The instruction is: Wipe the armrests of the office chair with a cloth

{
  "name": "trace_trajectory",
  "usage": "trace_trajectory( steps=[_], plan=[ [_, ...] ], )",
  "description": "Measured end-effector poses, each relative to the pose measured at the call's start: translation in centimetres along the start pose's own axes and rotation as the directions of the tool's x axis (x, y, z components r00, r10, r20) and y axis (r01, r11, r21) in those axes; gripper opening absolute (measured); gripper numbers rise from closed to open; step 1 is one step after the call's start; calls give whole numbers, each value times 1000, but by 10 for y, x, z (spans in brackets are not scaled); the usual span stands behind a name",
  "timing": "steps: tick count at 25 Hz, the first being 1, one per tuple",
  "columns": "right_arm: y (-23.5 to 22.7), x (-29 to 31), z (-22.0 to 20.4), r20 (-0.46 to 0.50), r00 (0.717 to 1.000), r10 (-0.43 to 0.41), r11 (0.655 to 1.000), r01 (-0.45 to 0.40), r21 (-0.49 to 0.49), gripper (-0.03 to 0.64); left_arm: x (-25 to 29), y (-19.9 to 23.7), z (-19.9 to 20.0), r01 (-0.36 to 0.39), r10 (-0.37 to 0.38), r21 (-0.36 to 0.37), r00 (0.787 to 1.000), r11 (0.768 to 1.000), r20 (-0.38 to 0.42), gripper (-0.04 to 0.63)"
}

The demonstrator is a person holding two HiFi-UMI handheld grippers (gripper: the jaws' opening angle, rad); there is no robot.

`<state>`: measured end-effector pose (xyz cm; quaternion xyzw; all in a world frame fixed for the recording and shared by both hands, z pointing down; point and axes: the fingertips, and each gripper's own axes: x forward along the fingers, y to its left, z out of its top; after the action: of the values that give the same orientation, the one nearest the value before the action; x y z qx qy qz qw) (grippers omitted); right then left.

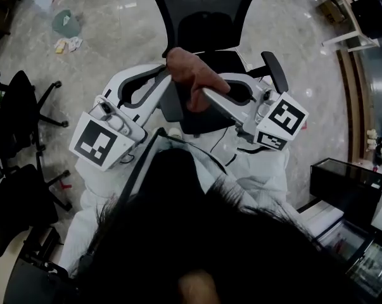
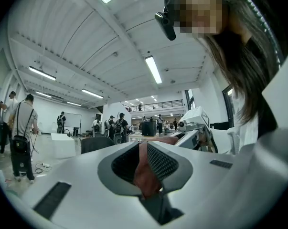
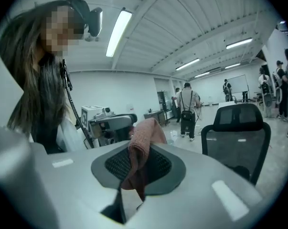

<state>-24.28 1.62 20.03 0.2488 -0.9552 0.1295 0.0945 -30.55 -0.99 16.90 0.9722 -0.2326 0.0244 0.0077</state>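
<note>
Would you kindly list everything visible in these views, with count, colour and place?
cloth: one, reddish-brown, pinched between both grippers.
office chair: one, black, straight ahead beyond the cloth.
armrest: one showing, black, beside the right gripper.
other chairs: two at least, black, head view's left edge.
green object: one, upper left of the head view.
box: one, black, lower right.
bystanders: several, far background.
left gripper: one, white, shut on the cloth.
right gripper: one, white, shut on the cloth.
hair: dark, head view's bottom.

Rough-napped cloth [image 1: 185,73], mesh-backed office chair [image 1: 203,5]
</note>
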Motion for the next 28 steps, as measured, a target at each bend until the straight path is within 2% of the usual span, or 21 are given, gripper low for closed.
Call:
trace_trajectory(
  steps=[3,5,9,11,13,15,19,25,26,28],
  plan=[
    [7,-3,-8,-86,993,83,996,-85,-17,54,6,-10,-3,69,-68,23,998,997,-12,101],
    [14,-2,-13,-145,981,132,990,-138,-30,54,7,-22,-7,139,-137,61,990,988,-35,188],
    [29,0,-21,-269,933,239,963,-263,-58,54,7,-31,-8,226,-219,129,974,966,-63,270],
    [38,-1,-24,-321,900,295,943,-329,-56,54,10,-36,-9,271,-260,179,962,946,-85,272],
    [44,-2,-27,-370,867,335,923,-381,-57,54,9,-46,-11,332,-318,194,943,923,-102,272],
    [47,-3,-30,-405,837,367,905,-422,-53,54,6,-55,-16,392,-376,162,919,906,-122,272],
    [47,-5,-32,-450,788,419,874,-485,-36,54,5,-63,-40,443,-421,64,880,894,-219,272],
    [59,-4,-28,-488,723,489,823,-568,-16,54,6,-82,-61,511,-480,31,826,859,-296,269],
    [61,-4,-27,-493,716,494,818,-575,-17,54,6,-84,-62,518,-488,23,820,855,-301,255],
    [63,-4,-25,-496,707,505,809,-588,-15,54,6,-87,-62,524,-500,-2,811,852,-304,161]
  ],
)
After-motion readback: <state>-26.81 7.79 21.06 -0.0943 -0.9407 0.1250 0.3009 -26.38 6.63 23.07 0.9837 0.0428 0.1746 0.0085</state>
